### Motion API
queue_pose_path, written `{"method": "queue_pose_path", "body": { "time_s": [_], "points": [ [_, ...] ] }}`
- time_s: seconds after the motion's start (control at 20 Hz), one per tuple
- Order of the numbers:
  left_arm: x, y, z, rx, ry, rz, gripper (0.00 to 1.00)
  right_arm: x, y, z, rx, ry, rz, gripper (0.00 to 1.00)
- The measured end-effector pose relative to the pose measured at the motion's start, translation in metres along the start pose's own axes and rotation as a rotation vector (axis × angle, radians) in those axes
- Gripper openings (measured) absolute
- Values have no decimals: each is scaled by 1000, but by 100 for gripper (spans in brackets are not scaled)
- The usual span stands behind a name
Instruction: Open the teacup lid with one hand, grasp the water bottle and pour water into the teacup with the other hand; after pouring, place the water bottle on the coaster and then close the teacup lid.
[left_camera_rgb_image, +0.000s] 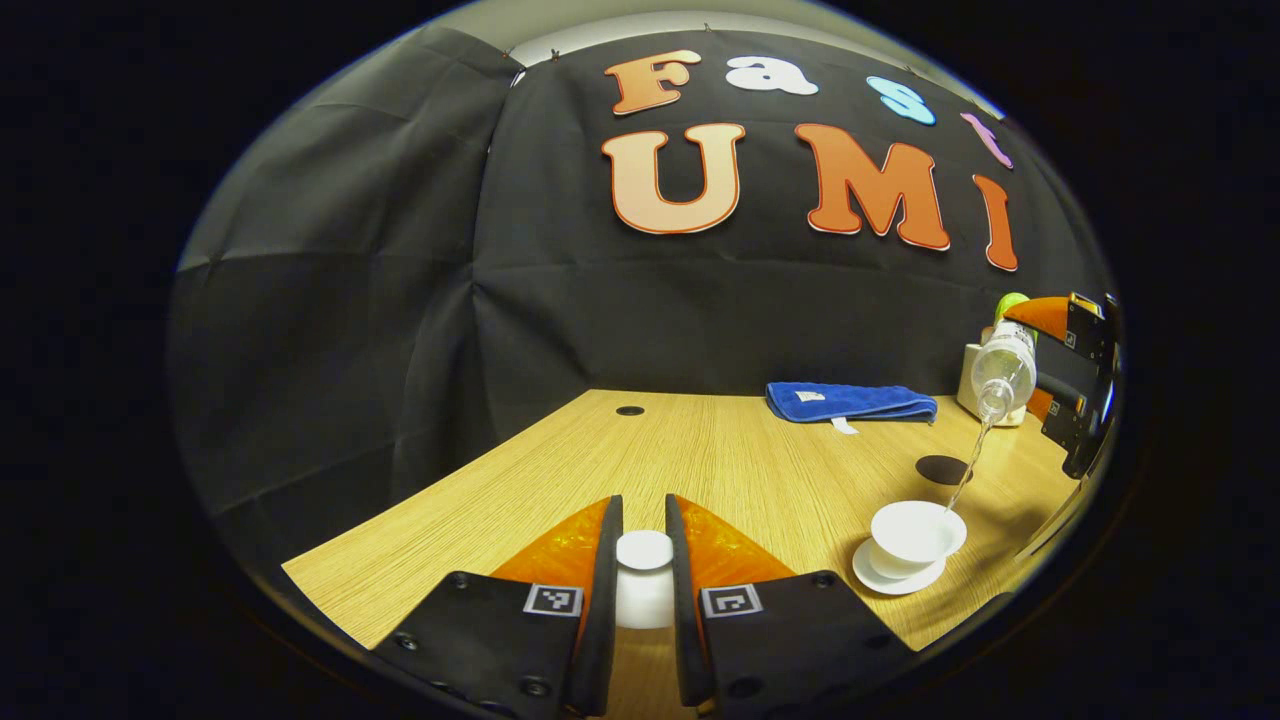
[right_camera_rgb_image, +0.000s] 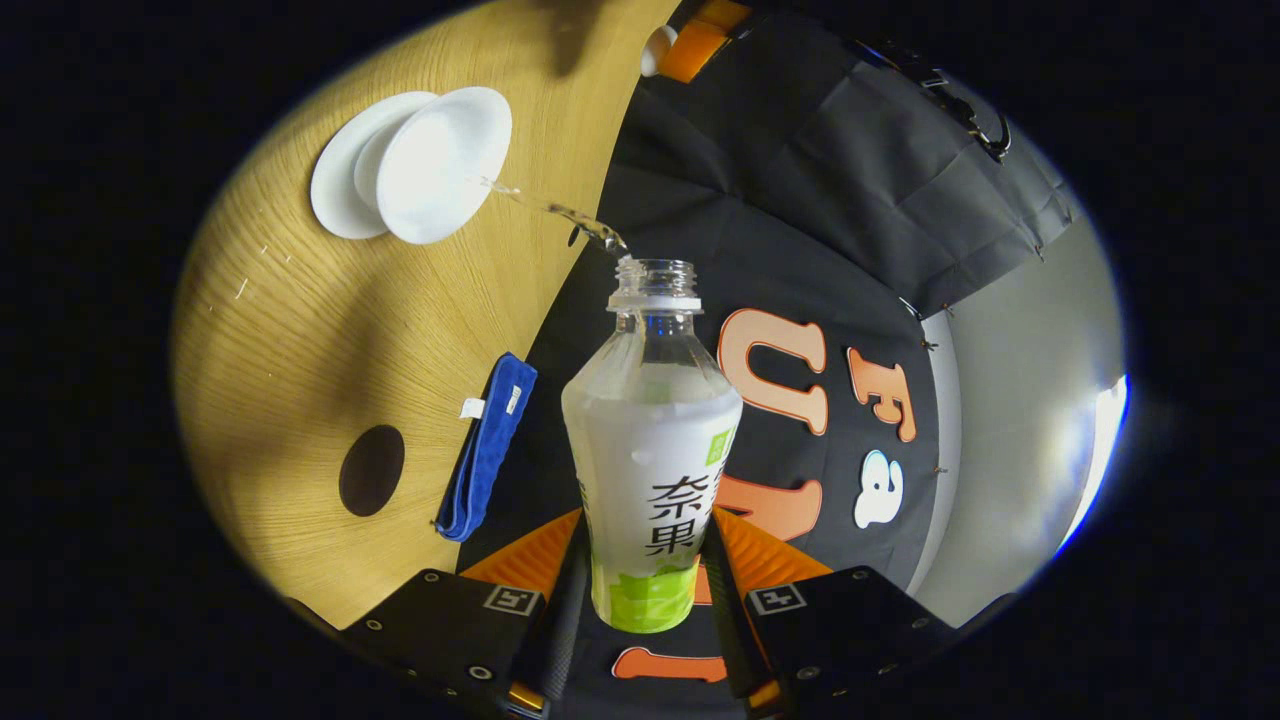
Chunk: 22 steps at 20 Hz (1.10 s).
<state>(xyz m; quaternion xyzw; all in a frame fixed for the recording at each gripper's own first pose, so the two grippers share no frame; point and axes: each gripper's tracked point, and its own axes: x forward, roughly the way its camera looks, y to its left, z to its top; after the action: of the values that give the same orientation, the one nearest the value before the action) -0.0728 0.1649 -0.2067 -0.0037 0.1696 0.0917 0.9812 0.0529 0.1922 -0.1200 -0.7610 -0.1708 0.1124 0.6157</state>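
Observation:
My left gripper (left_camera_rgb_image: 643, 560) is shut on the white teacup lid (left_camera_rgb_image: 643, 551), held above the near part of the wooden table. The white teacup (left_camera_rgb_image: 914, 533) stands open on its saucer (left_camera_rgb_image: 895, 578) to the right. My right gripper (right_camera_rgb_image: 645, 585) is shut on the clear water bottle (right_camera_rgb_image: 650, 450), which is tipped over with its cap off. A thin stream of water runs from the bottle's mouth into the teacup (right_camera_rgb_image: 443, 163). In the left gripper view the bottle (left_camera_rgb_image: 1002, 368) hangs above and right of the cup. The dark round coaster (left_camera_rgb_image: 943, 469) lies behind the cup.
A folded blue cloth (left_camera_rgb_image: 850, 402) lies at the back of the table (left_camera_rgb_image: 720, 460) near the wall. A white box (left_camera_rgb_image: 972, 385) stands at the back right behind the bottle. A small dark hole (left_camera_rgb_image: 630, 411) marks the tabletop at the back.

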Motion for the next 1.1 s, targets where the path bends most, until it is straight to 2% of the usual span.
{"method": "queue_pose_path", "body": {
  "time_s": [0.15,0.2,0.25,0.35,0.4,0.45,0.55,0.6,0.75,0.95,1.0,1.1],
  "points": [
    [-2,1,0,2,4,-1,30,3,-6,0,-20,-7,-26,61],
    [-2,1,-1,3,4,0,29,3,-9,0,-28,-9,-36,58],
    [-3,1,-1,3,4,0,29,2,-14,-1,-35,-11,-47,61],
    [-2,2,0,4,3,1,30,5,-19,-2,-53,-18,-65,58],
    [-2,2,0,5,3,2,30,5,-21,-2,-61,-23,-73,61],
    [-1,1,1,6,3,0,29,5,-24,-2,-70,-26,-82,58],
    [-3,0,0,5,5,0,30,7,-29,0,-86,-36,-101,58],
    [-4,1,-1,5,8,2,29,6,-27,1,-89,-42,-104,61],
    [-4,3,-2,3,12,2,29,7,-22,7,-113,-60,-109,58],
    [-6,3,-2,4,12,5,29,8,-20,15,-136,-82,-127,61],
    [-6,2,-3,4,12,3,29,9,-20,17,-142,-88,-132,58],
    [-7,1,-1,3,8,1,29,10,-15,21,-138,-102,-124,61]
  ]
}}
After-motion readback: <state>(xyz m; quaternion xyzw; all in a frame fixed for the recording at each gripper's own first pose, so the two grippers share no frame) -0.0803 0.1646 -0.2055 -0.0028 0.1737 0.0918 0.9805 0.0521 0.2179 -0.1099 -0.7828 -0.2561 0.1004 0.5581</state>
